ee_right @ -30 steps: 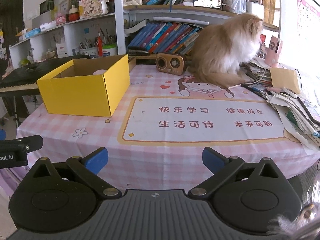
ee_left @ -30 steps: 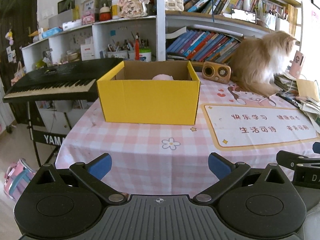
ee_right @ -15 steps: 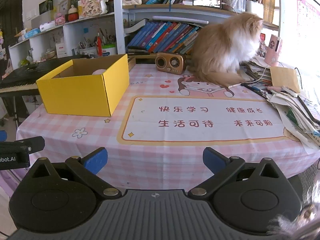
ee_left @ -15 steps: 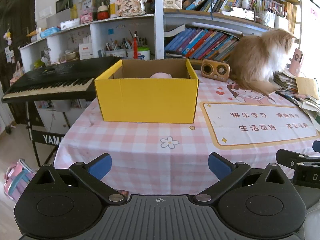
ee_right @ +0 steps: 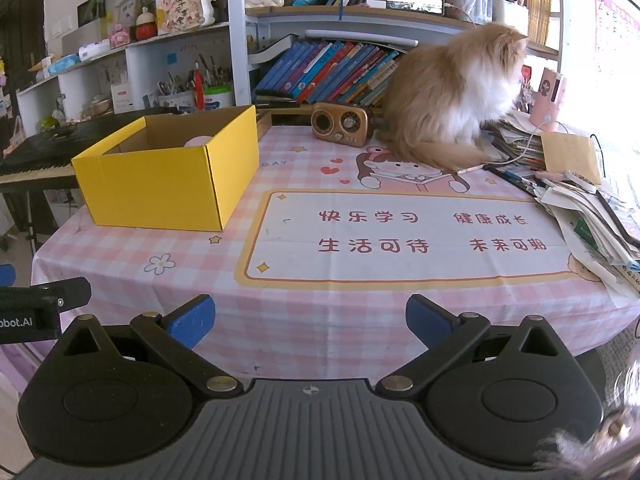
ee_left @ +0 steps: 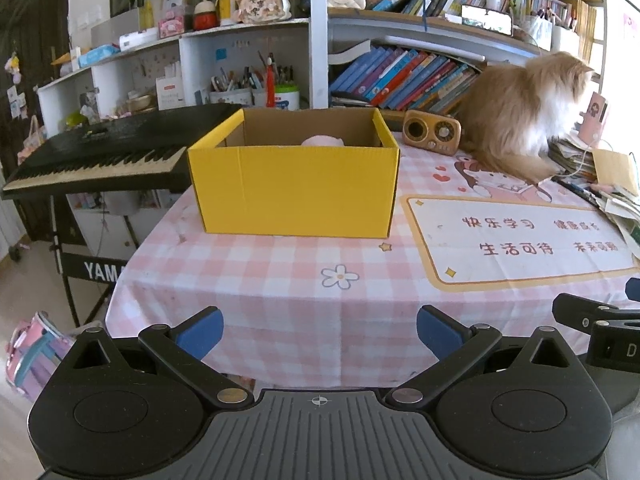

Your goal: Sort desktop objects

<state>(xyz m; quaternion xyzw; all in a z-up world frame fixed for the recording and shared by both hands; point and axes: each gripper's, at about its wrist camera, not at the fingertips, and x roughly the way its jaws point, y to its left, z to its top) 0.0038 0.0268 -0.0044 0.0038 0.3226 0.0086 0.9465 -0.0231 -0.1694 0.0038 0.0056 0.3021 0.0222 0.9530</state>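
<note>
Item 1: our left gripper (ee_left: 320,330). We held it just off the near edge of the table (ee_left: 280,292), jaws spread wide, blue pads (ee_left: 200,330) bare, nothing between them.

Item 2: our right gripper (ee_right: 307,320). It was likewise parted and empty, level with the near edge, to the right of the left one; a black part of each unit showed at the side of the other's view.

Item 3: box (ee_left: 294,190). Yellow cardboard, open at the top, it stood upright on the left part of the pink checked cloth, well beyond our left gripper. A pale pink object (ee_left: 323,142) lay inside against the far wall; only its top showed above the rim, and we could not tell what it was.

Item 4: mat (ee_right: 400,236). A white panel with a yellow border and red characters, it lay flat to the right of the box, bare.

Item 5: radio (ee_right: 340,124). Small and brown, it stood at the table's far side, between the box and the cat.

Item 6: cat (ee_right: 452,96). Long-haired, orange and white, it sat on the far right of the table, facing away to the right.

Item 7: papers (ee_right: 592,216). A loose heap covered the right edge, with pens beside it.

Item 8: keyboard (ee_left: 100,152). Black, on a stand, it stood left of the table, behind the box.

Item 9: shelves (ee_left: 400,76). These ran behind the table, with books, pen cups and ornaments.
</note>
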